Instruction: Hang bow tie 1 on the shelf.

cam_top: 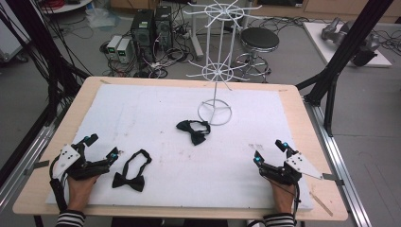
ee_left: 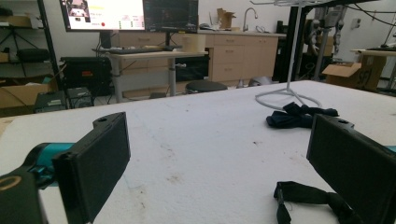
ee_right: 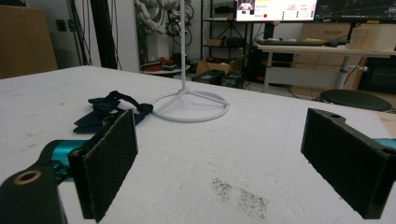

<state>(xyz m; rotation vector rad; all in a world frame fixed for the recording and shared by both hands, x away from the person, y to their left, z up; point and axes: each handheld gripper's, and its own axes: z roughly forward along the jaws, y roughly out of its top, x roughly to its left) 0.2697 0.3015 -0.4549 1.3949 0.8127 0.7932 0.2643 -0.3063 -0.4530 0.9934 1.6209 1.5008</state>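
Two bow ties lie on the white foam board (cam_top: 156, 118). A black bow tie (cam_top: 132, 172) with its looped strap rests at the front left, just right of my left gripper (cam_top: 101, 146); its strap (ee_left: 308, 198) shows low between that gripper's jaws. A dark bow tie (cam_top: 193, 130) (ee_left: 299, 115) (ee_right: 105, 112) lies beside the base of the white wire rack (cam_top: 215, 71) (ee_right: 189, 105). My left gripper is open and holds nothing. My right gripper (cam_top: 269, 151) rests at the front right, open, with bare board between its jaws.
The rack's ring base (cam_top: 214, 112) stands on the board's far middle. The wooden table edge (cam_top: 302, 123) frames the board. Behind the table are a black stool (cam_top: 259, 40), computer cases (cam_top: 151, 28) and cables on the floor. Black frame posts (cam_top: 340, 56) rise at the right.
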